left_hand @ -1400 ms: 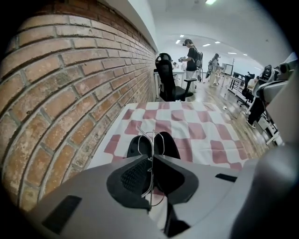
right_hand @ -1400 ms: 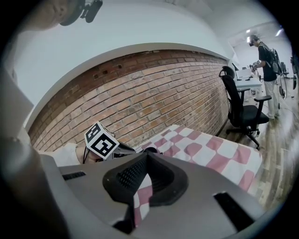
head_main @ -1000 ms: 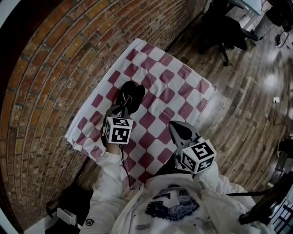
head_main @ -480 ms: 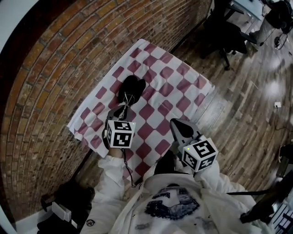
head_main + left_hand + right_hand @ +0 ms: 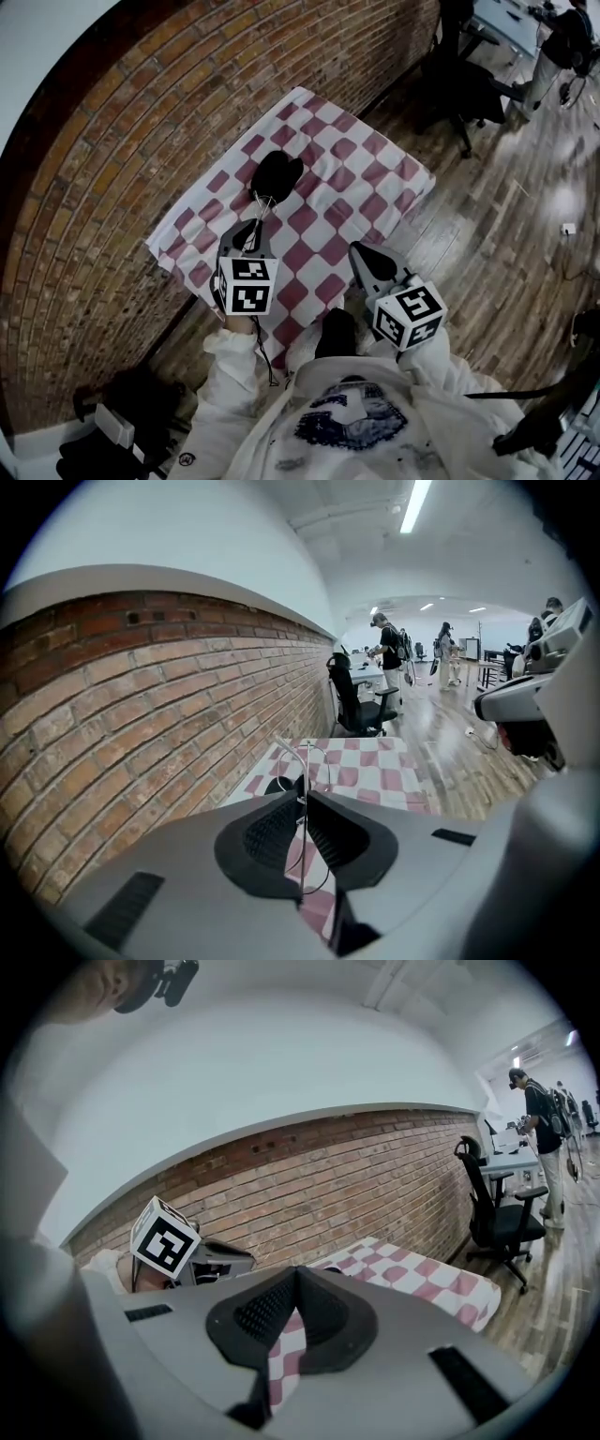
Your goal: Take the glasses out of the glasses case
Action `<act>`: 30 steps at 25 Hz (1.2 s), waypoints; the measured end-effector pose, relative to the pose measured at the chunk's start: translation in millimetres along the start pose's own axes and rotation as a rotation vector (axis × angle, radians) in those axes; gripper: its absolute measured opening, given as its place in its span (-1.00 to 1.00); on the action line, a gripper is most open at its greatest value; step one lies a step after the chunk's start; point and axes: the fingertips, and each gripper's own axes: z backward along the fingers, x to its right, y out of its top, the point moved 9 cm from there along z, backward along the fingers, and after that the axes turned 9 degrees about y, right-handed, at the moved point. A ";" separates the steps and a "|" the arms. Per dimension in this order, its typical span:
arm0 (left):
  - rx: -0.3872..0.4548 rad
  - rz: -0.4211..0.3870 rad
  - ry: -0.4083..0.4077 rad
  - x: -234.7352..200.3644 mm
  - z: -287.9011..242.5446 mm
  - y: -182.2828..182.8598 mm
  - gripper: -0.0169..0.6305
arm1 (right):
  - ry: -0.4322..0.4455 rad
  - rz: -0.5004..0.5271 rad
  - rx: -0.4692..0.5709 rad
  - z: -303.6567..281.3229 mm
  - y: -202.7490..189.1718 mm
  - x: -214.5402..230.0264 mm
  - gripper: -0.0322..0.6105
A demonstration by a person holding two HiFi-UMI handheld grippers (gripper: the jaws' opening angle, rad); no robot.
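The left hand-held gripper (image 5: 251, 228) reaches out from a white-sleeved left arm (image 5: 228, 375) and tilts downward, its jaws pinched nearly together on the thin wire glasses (image 5: 307, 757). The right hand-held gripper (image 5: 362, 253) is just beside it, closer to level, its jaws closed tip to tip with nothing between them.

White printed sweatshirt (image 5: 349, 420); grey left claw (image 5: 255, 225) and right claw (image 5: 360, 250) bear black-and-white marker cubes (image 5: 247, 284).

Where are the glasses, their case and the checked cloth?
glasses (image 5: 305, 761): left gripper view, thin wire frame.
glasses case (image 5: 277, 175): head view, dark middle.
checked cloth (image 5: 361, 183): head view, bare middle square.
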 end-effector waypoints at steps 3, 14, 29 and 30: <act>0.023 0.010 0.013 1.1 22.4 -3.3 -0.81 | 0.012 0.019 0.012 10.1 0.1 -13.1 -0.86; 0.108 0.043 0.056 5.2 96.4 -9.7 -0.81 | 0.024 0.075 0.064 41.4 2.0 -54.9 -0.86; 0.230 0.091 0.098 16.3 173.6 -22.9 -0.82 | 0.017 0.103 0.138 74.3 1.8 -94.1 -0.86; 0.234 0.092 0.098 16.6 176.3 -23.8 -0.82 | 0.014 0.105 0.141 76.1 1.5 -95.6 -0.86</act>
